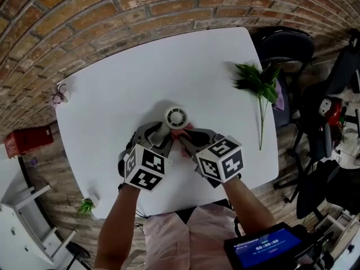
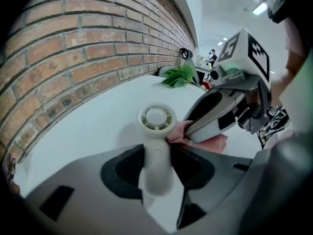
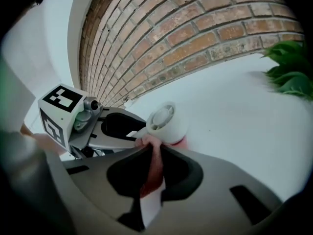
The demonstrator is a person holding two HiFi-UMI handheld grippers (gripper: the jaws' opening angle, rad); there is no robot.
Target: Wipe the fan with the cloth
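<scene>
— forearms first, closest to the lens: left forearm (image 1: pixel 115 229) and right forearm (image 1: pixel 247 201) come up from the bottom edge and angle in toward each other, wrists bent so both tools tip down at the white table (image 1: pixel 112 83).
— what's the left one got?
— my left gripper (image 2: pixel 156 148) is clamped on the fan (image 2: pixel 155 117). the jaws squeeze the white handle from either side, and the round head sticks out past the tips with its grille facing up.
— where's that on the table?
— over the near middle of the top, right in front of me. whether it's resting on the surface or lifted off it, i can't tell.
— and the right hand?
— my right gripper (image 3: pixel 150 147) has its jaws pinched together on the pink cloth (image 3: pixel 152 169). a fold runs back between the pads and a bunch pokes out at the tips. that bunch is pressed against the fan just under the head, on the side away from my left tool.
— are the two tools touching?
— the tips sit just beside each other, meeting at the fan in a v. can't say if they actually touch.
— anything else out there?
— a green plant sprig (image 1: pixel 256 83) lies well apart near the table's far right edge, with the brick wall (image 1: pixel 112 10) beyond.
</scene>
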